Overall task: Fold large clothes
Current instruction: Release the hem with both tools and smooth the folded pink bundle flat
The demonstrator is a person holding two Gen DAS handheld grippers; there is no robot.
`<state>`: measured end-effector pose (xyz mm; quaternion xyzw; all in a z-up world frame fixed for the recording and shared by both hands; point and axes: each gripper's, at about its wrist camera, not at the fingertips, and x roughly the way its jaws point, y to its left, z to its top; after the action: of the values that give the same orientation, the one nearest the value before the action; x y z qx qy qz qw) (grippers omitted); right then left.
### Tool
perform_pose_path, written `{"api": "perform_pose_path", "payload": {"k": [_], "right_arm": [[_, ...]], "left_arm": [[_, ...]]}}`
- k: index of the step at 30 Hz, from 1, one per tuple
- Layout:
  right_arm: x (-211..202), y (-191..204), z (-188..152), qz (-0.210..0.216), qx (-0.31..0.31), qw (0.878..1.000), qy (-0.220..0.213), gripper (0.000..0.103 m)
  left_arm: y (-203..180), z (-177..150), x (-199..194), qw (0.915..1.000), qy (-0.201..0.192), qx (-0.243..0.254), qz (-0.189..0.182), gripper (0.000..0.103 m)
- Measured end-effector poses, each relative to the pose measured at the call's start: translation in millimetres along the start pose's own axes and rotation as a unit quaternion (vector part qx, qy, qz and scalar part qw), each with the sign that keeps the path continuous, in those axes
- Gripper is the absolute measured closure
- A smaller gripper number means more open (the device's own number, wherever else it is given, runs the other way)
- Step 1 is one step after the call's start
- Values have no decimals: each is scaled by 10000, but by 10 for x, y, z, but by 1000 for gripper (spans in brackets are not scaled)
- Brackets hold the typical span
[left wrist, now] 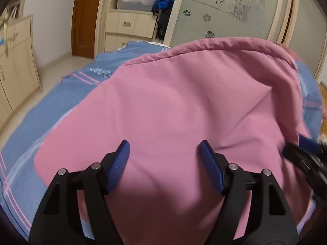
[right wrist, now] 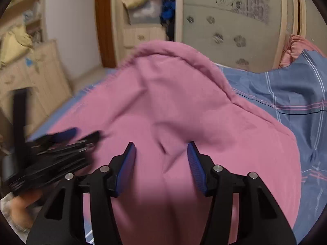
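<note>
A large pink garment (left wrist: 173,112) lies spread on the bed, its hemmed edge (left wrist: 204,48) at the far side; it also fills the right wrist view (right wrist: 184,112). My left gripper (left wrist: 164,146) is open, its blue pads just above the near part of the pink cloth, holding nothing. My right gripper (right wrist: 161,147) is open over a small crease in the cloth, also empty. The right gripper shows blurred at the right edge of the left wrist view (left wrist: 304,153); the left gripper shows blurred at the left of the right wrist view (right wrist: 61,140).
The bed has a blue plaid sheet (left wrist: 51,112) that also shows in the right wrist view (right wrist: 286,102). A wooden cabinet (left wrist: 16,61) stands left. A drawer unit (left wrist: 130,28) with a storage box, an open wardrobe and a frosted sliding door (left wrist: 224,16) stand behind. A pink pillow (right wrist: 300,47) lies far right.
</note>
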<state>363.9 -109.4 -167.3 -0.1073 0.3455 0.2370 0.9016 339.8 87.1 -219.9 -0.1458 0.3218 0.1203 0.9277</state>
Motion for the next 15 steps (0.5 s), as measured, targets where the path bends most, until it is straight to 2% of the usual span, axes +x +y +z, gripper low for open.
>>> {"api": "perform_pose_path", "payload": {"k": [2, 4, 5, 8, 11, 13, 14, 15], "right_arm": [[535, -278, 94, -421, 227, 9985, 249, 46], [871, -591, 108, -280, 769, 9957, 438, 45], [971, -747, 112, -368, 1088, 9926, 381, 44], [1001, -936, 63, -391, 1590, 9862, 236, 44], [904, -899, 5, -317, 1460, 9882, 335, 44], [699, -927, 47, -403, 1532, 9872, 171, 44], [555, -932, 72, -604, 1530, 9864, 16, 43], [405, -978, 53, -1342, 1450, 9802, -166, 43]], "left_arm": [[62, 68, 41, 10000, 18, -39, 53, 31], [106, 172, 43, 9999, -67, -103, 2, 31], [106, 210, 46, 9999, -132, -46, 38, 31], [66, 191, 50, 9992, -160, 205, 296, 30], [42, 154, 61, 9988, 52, 257, 421, 28], [92, 184, 18, 9993, 3, 121, 341, 28], [121, 207, -17, 9998, -61, 3, 198, 27], [140, 213, -90, 9998, -182, -119, 23, 22]]}}
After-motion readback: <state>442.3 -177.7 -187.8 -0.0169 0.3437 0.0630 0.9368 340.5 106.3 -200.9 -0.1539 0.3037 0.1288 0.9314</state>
